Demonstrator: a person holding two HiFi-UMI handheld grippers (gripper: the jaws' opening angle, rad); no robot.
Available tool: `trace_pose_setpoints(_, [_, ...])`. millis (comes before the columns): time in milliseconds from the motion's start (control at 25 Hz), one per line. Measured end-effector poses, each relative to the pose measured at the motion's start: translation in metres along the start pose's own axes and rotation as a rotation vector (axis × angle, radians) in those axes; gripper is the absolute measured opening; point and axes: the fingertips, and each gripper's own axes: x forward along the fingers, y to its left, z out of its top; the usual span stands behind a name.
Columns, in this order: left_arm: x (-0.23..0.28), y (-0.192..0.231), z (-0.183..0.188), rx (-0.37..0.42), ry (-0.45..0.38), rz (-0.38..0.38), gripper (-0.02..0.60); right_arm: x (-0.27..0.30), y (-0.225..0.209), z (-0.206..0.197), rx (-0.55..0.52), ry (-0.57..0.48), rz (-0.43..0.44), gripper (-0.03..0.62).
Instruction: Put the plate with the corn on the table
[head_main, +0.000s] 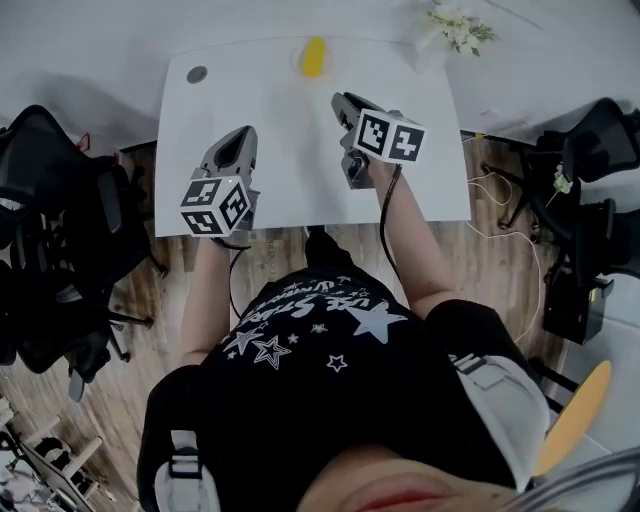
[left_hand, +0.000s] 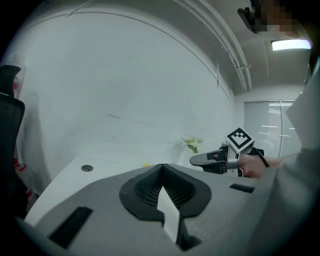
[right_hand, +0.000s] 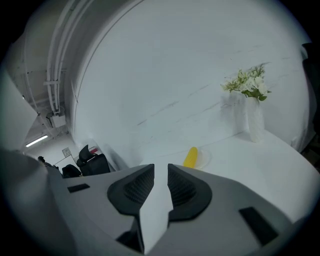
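Note:
A yellow corn cob lies on a pale, see-through plate at the far middle of the white table. In the right gripper view the corn cob and its plate sit just ahead of my right gripper. That gripper's jaws stand a narrow gap apart with nothing between them. From above, my right gripper hovers a short way in front of the corn. My left gripper is held over the table's near left part. In its own view my left gripper has its jaws together and holds nothing.
A white vase of flowers stands at the table's far right corner. A round cable hole is at the far left. Black office chairs stand left of the table, and more chairs are on the right.

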Motion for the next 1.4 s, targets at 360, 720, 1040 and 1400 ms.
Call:
trace_pose_setpoints(360, [-0.092,-0.016,-0.03,-0.021,-0.01,-0.037,0.006,-0.072,0.058,-0.068,-0.015,-0.011,-0.018,0.06])
trace_pose_setpoints(720, [-0.152,-0.03,-0.079,-0.073,0.045,-0.086,0.006,-0.137,0.084,-0.132,0.001,-0.03,-0.06,0.011])
trace_pose_setpoints(1040, [-0.171,-0.05,-0.079,-0.066,0.034,-0.089,0.006,-0.174,0.101,-0.131,-0.019,-0.069,0.012,0.006])
trace_pose_setpoints(1400, [-0.183,-0.096,-0.093,-0.09,0.059,-0.095,0.006,-0.217,0.098,-0.152,0.0,-0.043,0.021,0.006])
